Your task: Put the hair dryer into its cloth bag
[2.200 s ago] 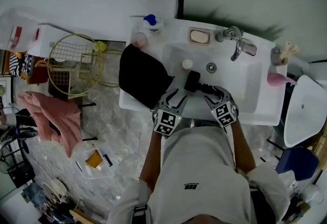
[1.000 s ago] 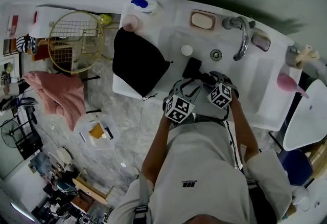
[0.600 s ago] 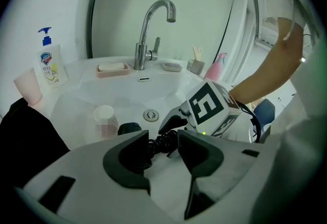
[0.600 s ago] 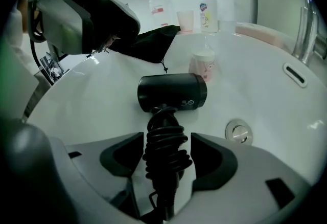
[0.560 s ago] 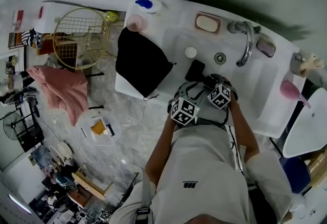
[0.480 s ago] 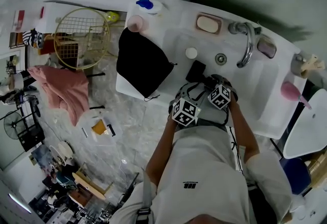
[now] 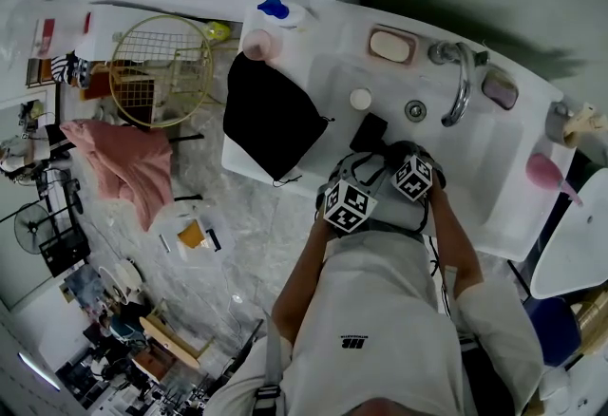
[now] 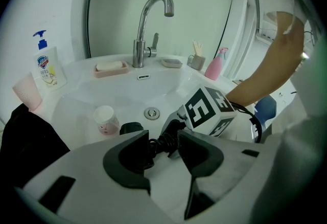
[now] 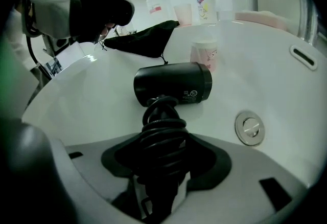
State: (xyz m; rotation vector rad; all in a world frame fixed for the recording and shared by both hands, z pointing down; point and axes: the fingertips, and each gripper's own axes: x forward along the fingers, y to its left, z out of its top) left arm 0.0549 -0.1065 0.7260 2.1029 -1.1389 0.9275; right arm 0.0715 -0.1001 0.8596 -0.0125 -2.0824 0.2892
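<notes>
The black hair dryer (image 9: 173, 84) lies on its side in the bowl of the white ceramic washbasin (image 7: 484, 167), with its cord-wound handle pointing toward the basin's front rim. The right hand-held gripper (image 9: 163, 159) has just been closing its jaws, which now clasp that coiled handle from both sides. The left hand-held gripper (image 8: 163, 141) hovers over the basin's front edge, jaws spread and holding nothing, with the coil just beyond them. The black cloth bag (image 7: 271, 115) lies flat on the basin's left ledge — apart from the dryer. A small white cup (image 9: 204, 51) stands in the bowl just behind the barrel.
</notes>
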